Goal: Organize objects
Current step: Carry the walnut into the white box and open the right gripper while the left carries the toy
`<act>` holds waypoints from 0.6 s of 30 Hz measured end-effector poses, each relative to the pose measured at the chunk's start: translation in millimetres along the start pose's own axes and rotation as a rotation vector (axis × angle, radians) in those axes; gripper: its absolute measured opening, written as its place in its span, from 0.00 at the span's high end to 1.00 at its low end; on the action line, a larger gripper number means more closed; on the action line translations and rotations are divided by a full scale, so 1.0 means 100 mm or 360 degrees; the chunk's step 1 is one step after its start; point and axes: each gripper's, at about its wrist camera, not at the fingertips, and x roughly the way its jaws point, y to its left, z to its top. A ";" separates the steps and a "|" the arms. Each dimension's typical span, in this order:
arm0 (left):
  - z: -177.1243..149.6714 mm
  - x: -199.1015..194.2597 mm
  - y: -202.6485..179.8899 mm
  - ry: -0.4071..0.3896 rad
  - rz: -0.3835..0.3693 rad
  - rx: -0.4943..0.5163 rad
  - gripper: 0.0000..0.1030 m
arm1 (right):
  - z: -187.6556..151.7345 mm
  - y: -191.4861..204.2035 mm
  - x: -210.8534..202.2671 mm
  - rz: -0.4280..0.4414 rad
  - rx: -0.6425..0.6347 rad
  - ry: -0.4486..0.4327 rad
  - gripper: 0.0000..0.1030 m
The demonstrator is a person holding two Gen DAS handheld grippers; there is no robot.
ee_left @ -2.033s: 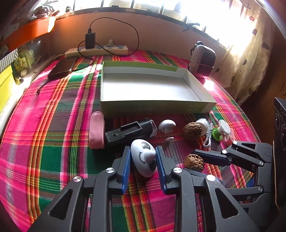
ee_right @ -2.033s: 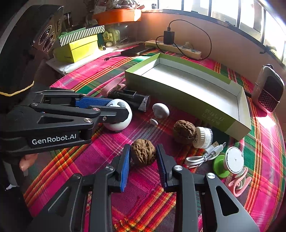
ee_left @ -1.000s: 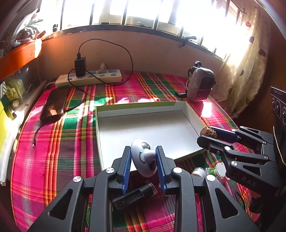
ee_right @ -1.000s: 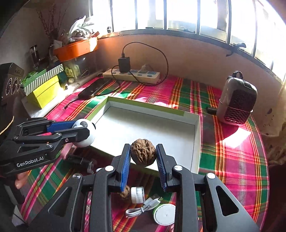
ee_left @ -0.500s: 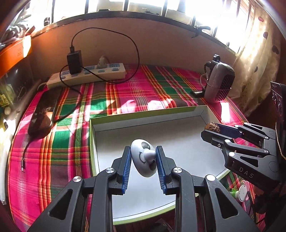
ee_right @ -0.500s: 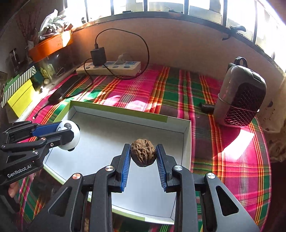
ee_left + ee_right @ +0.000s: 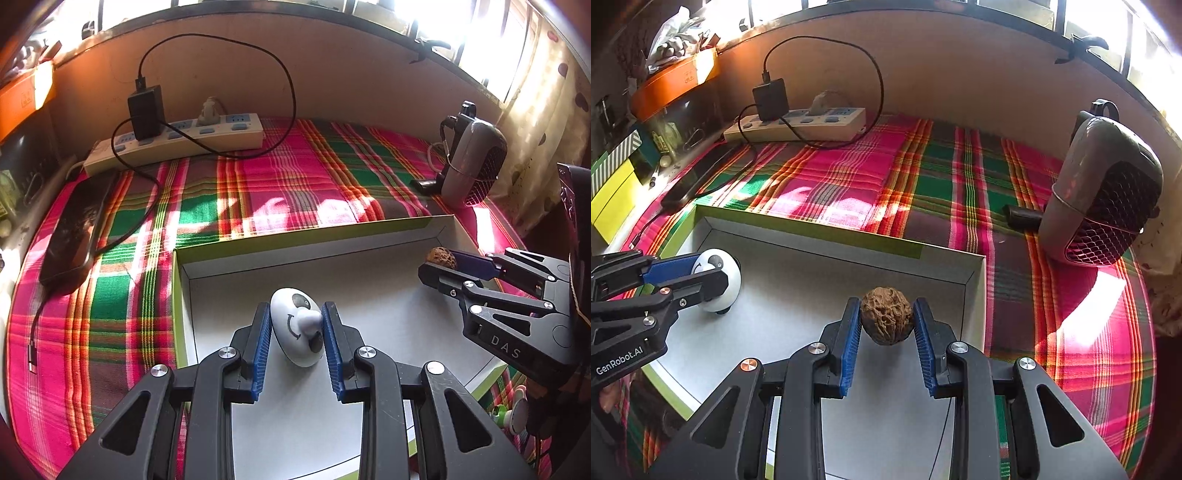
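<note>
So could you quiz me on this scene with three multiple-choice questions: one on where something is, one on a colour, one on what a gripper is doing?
1. Where does the walnut hang?
A. over the box
B. on the power strip
C. beside the heater

2. What colour are the gripper pads?
A. red
B. blue
C. yellow

3. What is the left gripper doing?
A. open, empty
B. resting on the phone
C. clamping the white toy

Answers: 1 A, the box floor lies right behind it; 2 B, blue ribbed strips flank each held thing; 3 C, both pads press the toy's sides.
</note>
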 end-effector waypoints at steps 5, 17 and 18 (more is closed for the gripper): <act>0.01 0.02 0.02 -0.0004 0.0000 -0.0008 0.75 | -0.01 -0.01 0.05 -0.0001 -0.0007 0.0029 0.71; 0.00 0.06 0.04 0.0005 0.0014 -0.0001 0.70 | -0.03 -0.01 0.06 -0.0017 -0.0023 0.0037 0.71; 0.00 0.06 0.04 0.0007 0.0017 -0.0005 0.70 | -0.03 -0.01 0.06 -0.0017 -0.0022 0.0037 0.71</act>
